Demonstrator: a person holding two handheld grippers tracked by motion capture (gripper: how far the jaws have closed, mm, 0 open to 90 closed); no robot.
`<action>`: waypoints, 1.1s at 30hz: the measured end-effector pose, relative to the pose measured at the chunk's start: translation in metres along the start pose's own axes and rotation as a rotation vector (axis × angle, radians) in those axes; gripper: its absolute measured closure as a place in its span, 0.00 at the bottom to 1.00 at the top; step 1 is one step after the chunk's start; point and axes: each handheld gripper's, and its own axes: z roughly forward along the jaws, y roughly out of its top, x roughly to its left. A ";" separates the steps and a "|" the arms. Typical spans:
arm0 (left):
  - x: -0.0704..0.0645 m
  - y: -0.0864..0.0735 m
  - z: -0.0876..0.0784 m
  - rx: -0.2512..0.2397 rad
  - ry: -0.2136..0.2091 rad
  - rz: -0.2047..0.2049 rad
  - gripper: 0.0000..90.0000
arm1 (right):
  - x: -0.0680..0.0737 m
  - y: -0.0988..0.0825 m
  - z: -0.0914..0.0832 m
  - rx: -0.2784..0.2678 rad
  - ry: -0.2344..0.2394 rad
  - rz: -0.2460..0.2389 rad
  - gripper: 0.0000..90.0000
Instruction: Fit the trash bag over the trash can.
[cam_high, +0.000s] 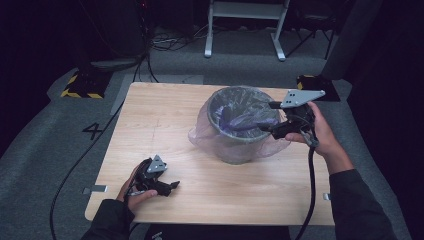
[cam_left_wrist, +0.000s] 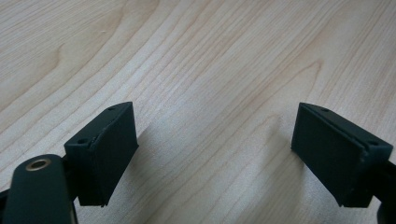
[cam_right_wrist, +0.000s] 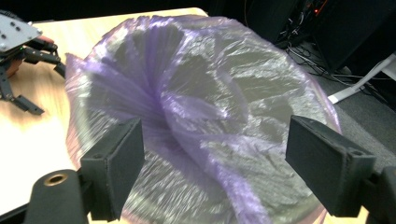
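Observation:
A grey waste bin stands right of the middle of the wooden table. It is lined with a thin purple bag whose edge hangs over the rim. My right gripper hovers at the bin's right rim and points left across its mouth. In the right gripper view its jaws stand open, with the crumpled bag just beyond them and nothing pinched. My left gripper rests low near the table's front left. Its jaws are open over bare wood.
Bare tabletop lies to the left of and in front of the bin. Beyond the table are grey carpet, black cables, a white stand frame and yellow-and-black striped bases. A "4" is marked on the floor at the left.

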 end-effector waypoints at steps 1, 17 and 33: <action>0.000 0.000 0.000 0.000 0.000 0.000 0.15 | 0.001 -0.001 0.000 0.005 0.000 -0.005 0.21; 0.000 0.000 0.000 0.000 0.000 0.000 0.15 | 0.012 -0.022 -0.012 0.032 -0.063 0.015 0.21; 0.000 0.000 0.000 0.000 0.000 0.000 0.15 | 0.027 -0.041 -0.022 0.051 -0.083 0.015 0.21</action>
